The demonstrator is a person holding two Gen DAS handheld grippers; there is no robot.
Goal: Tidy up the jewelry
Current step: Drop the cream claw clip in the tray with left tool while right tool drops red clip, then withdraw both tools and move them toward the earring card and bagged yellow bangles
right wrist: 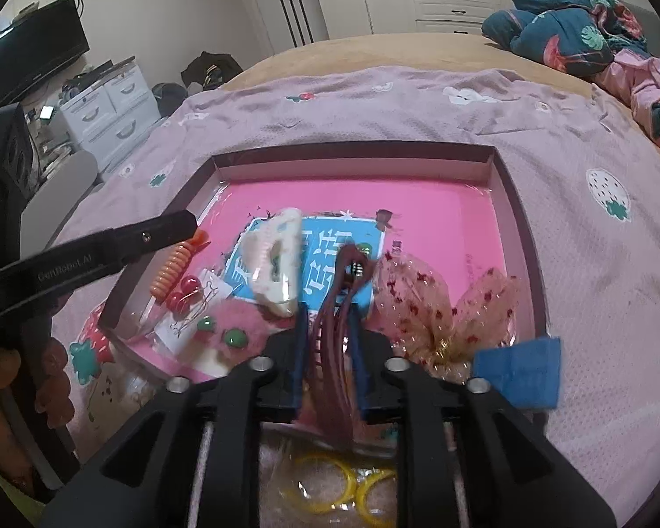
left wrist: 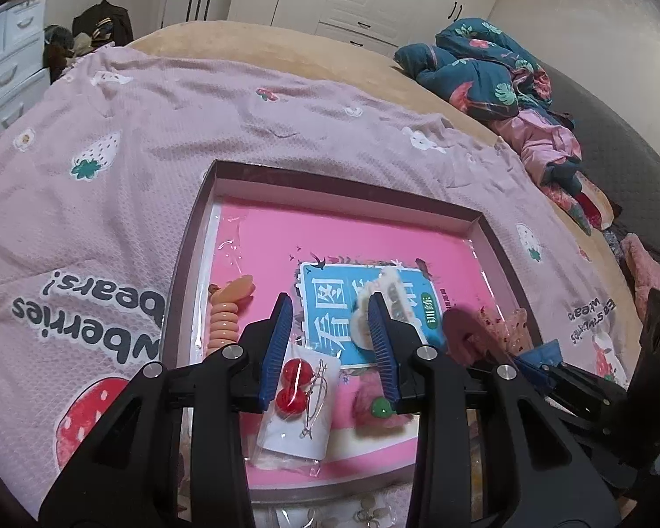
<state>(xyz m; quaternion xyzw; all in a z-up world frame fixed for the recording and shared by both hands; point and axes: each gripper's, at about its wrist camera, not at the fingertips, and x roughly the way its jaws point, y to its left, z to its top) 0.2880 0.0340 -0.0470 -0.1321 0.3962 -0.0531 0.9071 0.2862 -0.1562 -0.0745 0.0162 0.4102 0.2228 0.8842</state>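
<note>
Tray [right wrist: 521, 237] on bedspread collected jewelry. R gripper [right wrist: 328, 321] over tray, fingers slightly spread round dark-red hair clip [right wrist: 334, 330], prob. for drop. L gripper [left wrist: 330, 303] slightly spread, empty, above earring card [left wrist: 303, 400].

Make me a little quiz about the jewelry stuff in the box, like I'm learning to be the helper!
1. True or false: the orange spiral hair tie lies inside the tray.
2. What sits between the fingers of the right tool? A) dark red hair claw B) yellow rings C) green earrings
3. Fill in: the round beads on the white earring card are ____.

Key: 1 true; 2 A; 3 red.
</note>
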